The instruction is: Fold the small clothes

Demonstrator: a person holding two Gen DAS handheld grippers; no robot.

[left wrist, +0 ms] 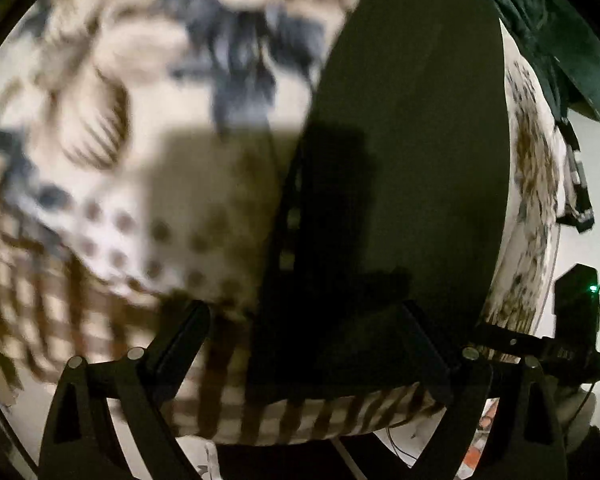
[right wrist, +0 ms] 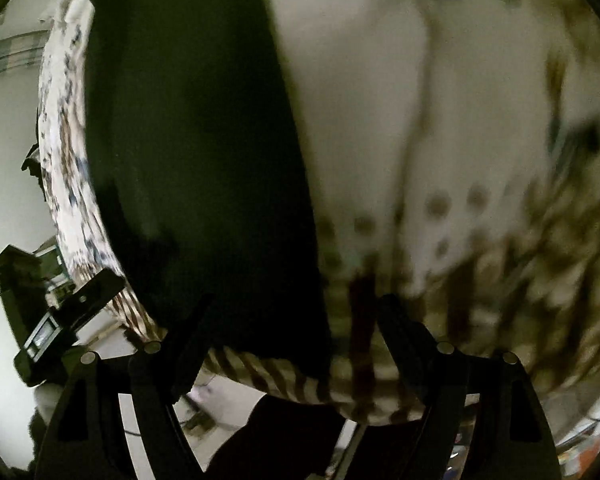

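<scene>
A dark, flat garment [left wrist: 404, 140] lies as a long strip on a patterned cover [left wrist: 112, 216]; its near end reaches the cover's front edge. My left gripper [left wrist: 304, 344] is open above that near end. Its left finger is over the checked cover and its right finger over the garment's right side. In the right wrist view the same dark garment [right wrist: 188, 140] fills the left half. My right gripper [right wrist: 300, 340] is open over the garment's right edge, with nothing pressed between the pads. Both views are blurred.
The cream cover [right wrist: 440, 120] carries brown checks, dots and grey leaf prints. A dark green cloth [left wrist: 548, 28] lies at the far right. A black device with a green light [left wrist: 576, 300] sits beyond the cover's right edge. The left gripper's black body [right wrist: 60, 328] shows at the left.
</scene>
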